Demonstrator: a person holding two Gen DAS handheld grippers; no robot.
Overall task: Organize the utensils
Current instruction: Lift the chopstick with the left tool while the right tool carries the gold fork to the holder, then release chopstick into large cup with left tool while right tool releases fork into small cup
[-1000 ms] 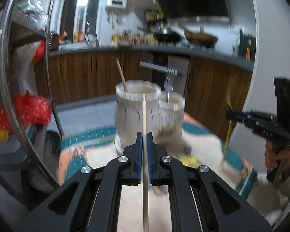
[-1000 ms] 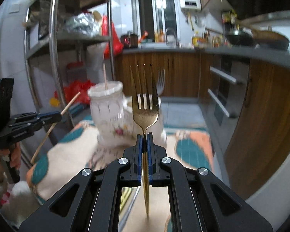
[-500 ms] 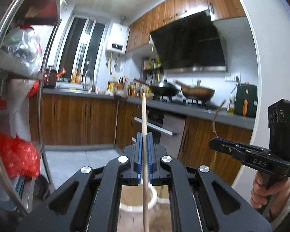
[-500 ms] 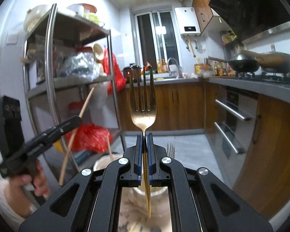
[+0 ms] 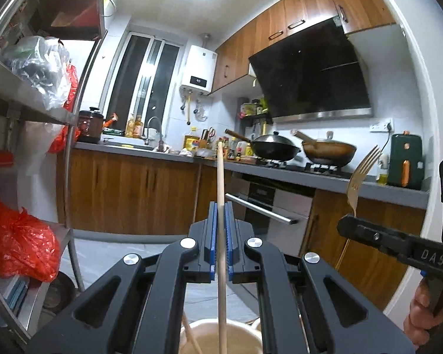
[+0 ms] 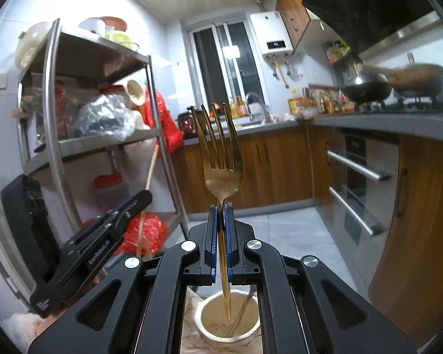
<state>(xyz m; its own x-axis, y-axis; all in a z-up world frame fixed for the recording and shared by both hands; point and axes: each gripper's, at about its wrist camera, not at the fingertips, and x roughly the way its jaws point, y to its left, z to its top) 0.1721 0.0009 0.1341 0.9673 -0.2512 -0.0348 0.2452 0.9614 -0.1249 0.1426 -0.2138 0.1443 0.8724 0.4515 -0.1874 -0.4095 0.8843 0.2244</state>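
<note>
My left gripper point(image 5: 220, 206) is shut on a wooden chopstick point(image 5: 220, 183) held upright; its lower end hangs over the mouth of a cream holder point(image 5: 221, 336) that holds another chopstick. My right gripper point(image 6: 220, 208) is shut on a gold fork point(image 6: 221, 159), tines up, its handle tip hanging over a smaller cream cup point(image 6: 230, 318) that holds another utensil. The right gripper with the fork point(image 5: 360, 177) shows at the right in the left wrist view. The left gripper with the chopstick point(image 6: 149, 177) shows at the left in the right wrist view.
A steel shelf rack point(image 6: 56, 135) with red bags point(image 5: 17, 244) stands to the left. Wooden cabinets and an oven point(image 6: 360, 183) line the back and right. Woks point(image 5: 276, 147) sit on the stove. Grey floor tiles point(image 6: 280, 227) lie below.
Both grippers have risen and tilted up over the holders. The view went from the holders on the table ahead to looking across the kitchen, with the holders now directly beneath.
</note>
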